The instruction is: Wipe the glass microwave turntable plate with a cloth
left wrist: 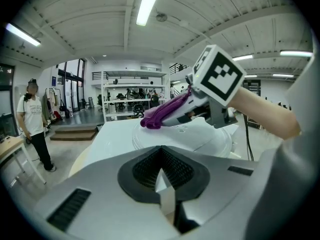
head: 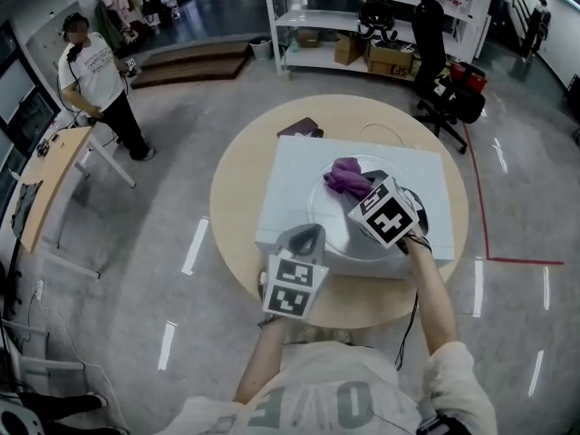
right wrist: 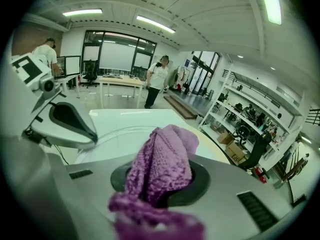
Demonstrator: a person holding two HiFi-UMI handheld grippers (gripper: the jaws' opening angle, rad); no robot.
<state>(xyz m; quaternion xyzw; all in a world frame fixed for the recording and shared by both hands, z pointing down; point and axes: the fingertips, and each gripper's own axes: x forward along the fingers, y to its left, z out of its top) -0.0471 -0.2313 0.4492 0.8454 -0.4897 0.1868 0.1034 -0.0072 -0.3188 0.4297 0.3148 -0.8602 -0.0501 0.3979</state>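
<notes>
- The left gripper (head: 308,239) sat nearest the person, jaws together with nothing between them, its tip at the near-left rim of the plate; whether it touched the glass could not be told
- The glass turntable plate (head: 319,214) lay flat on top of the white appliance (head: 290,184), which stood on the round table (head: 237,208)
- The right gripper (head: 362,194) was over the plate, clamped on the purple cloth (head: 347,177) and pointing away from the person
- The cloth stuck out past the jaws along the gripper's own line, its free end at the far part of the plate
- Most of the bare glass therefore lay toward the person and to the left of the cloth, so a wiping stroke by the right gripper would likely have to draw back that way
</notes>
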